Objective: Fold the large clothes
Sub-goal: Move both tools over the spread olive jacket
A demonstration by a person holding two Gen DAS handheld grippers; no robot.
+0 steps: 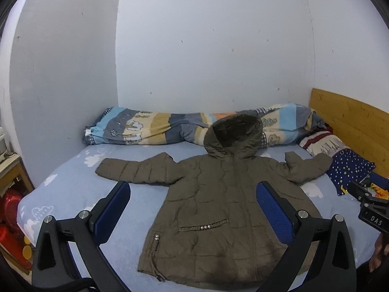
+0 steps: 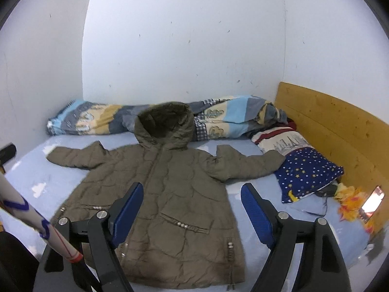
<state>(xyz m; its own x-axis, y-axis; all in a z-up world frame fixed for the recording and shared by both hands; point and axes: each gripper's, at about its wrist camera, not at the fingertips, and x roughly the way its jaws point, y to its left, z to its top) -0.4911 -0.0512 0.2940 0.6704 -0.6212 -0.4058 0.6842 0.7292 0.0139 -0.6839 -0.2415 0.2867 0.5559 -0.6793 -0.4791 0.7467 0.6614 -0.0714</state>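
Observation:
An olive hooded padded jacket (image 1: 214,206) lies flat, front up, on the light blue bed sheet (image 1: 73,189), both sleeves spread out and the hood toward the wall. It also shows in the right wrist view (image 2: 170,194). My left gripper (image 1: 192,194) is open and empty, held above the jacket's lower half. My right gripper (image 2: 192,197) is open and empty, above the jacket's right side. The right gripper's body shows at the right edge of the left wrist view (image 1: 369,204).
A rolled striped quilt (image 1: 155,126) lies along the wall behind the hood. A star-patterned pillow (image 2: 308,172) and striped cloth lie by the wooden headboard (image 2: 335,131). A phone (image 2: 372,202) lies at the right. Red items (image 1: 9,209) stand left of the bed.

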